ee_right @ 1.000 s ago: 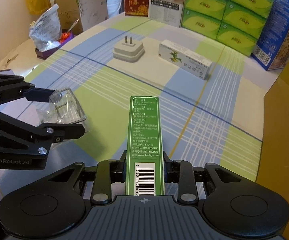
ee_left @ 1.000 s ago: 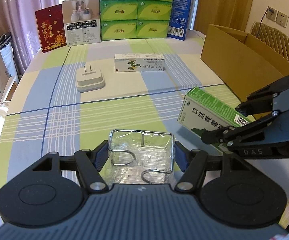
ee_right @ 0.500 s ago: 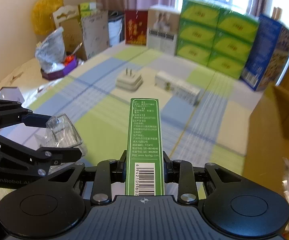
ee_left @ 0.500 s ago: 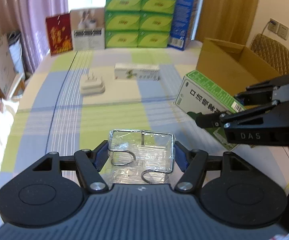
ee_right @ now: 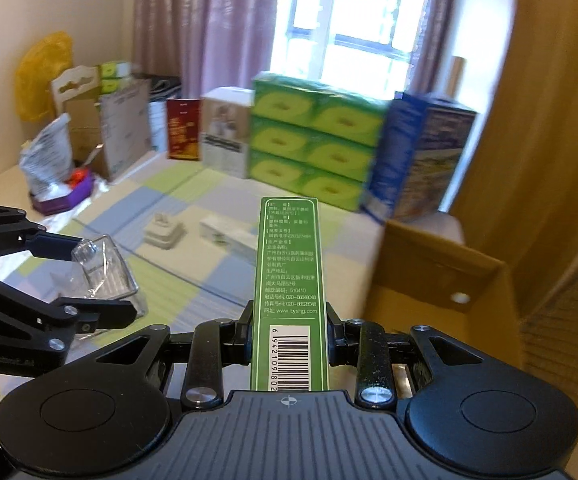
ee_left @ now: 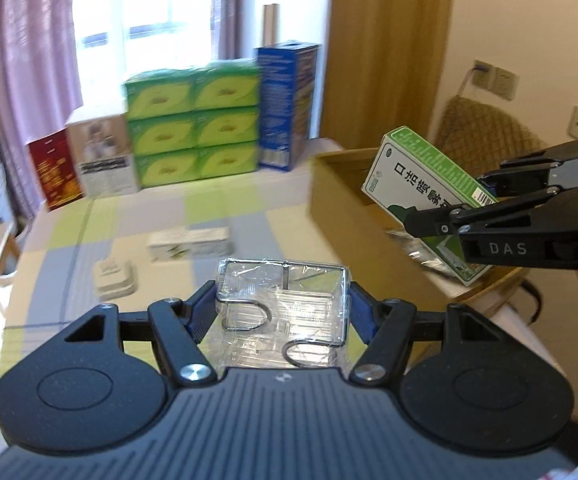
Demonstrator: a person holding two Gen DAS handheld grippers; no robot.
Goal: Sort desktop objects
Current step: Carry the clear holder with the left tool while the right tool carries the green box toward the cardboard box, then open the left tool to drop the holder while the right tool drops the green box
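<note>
Both loads are up off the table: left gripper (ee_left: 283, 312) clamps the wrapped wire rack (ee_left: 285, 304), right gripper (ee_right: 289, 336) pinches the green box (ee_right: 289, 280) lengthwise, cardboard box (ee_right: 441, 280) at two o'clock, likely the drop spot.

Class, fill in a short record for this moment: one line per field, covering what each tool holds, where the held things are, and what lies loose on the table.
Left tool: shut on the wire rack in clear wrap, held above the table
Right tool: shut on the green box
Green box position: in the air, by the cardboard box
Loose on table: plug adapter, white carton
Back of table: tissue packs, blue box
</note>
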